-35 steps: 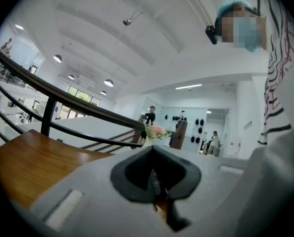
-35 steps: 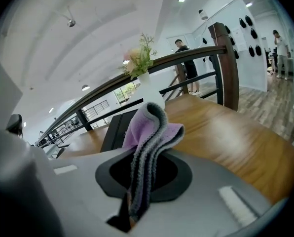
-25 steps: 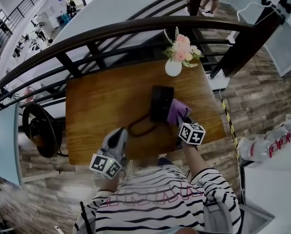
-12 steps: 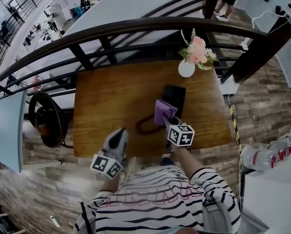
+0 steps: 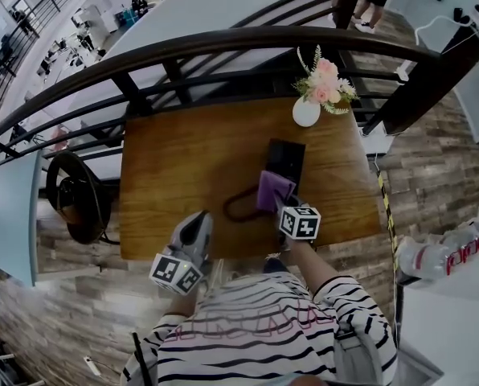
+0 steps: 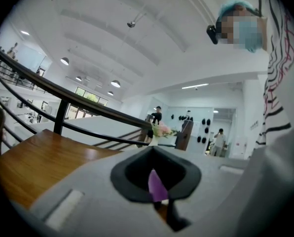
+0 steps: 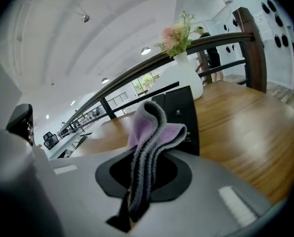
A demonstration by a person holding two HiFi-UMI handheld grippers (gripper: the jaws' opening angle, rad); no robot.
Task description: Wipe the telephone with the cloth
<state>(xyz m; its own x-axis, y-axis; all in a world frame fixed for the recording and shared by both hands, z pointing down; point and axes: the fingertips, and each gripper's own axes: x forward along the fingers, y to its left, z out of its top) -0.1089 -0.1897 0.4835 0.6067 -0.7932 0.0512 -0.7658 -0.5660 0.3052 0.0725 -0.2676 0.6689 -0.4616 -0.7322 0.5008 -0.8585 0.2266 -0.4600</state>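
Observation:
The black telephone (image 5: 288,158) lies flat on the wooden table (image 5: 183,167), just in front of the vase. A folded purple cloth (image 5: 274,190) rests on its near end, and my right gripper (image 5: 284,203) is shut on that cloth. In the right gripper view the cloth (image 7: 153,127) bunches up out of the jaws, with the telephone (image 7: 185,107) right behind it. A dark cord (image 5: 238,208) loops on the table left of the cloth. My left gripper (image 5: 198,222) hovers at the table's near edge, away from the telephone, shut with nothing in it.
A white vase with pink flowers (image 5: 308,111) stands at the table's far edge, close behind the telephone. A dark curved railing (image 5: 223,43) runs along the far side. A black chair (image 5: 75,195) sits left of the table. Bare wood lies left of the telephone.
My right gripper has swept the cloth leftward across the telephone's near end, then drawn it slightly toward me. The left gripper has stayed at the near edge.

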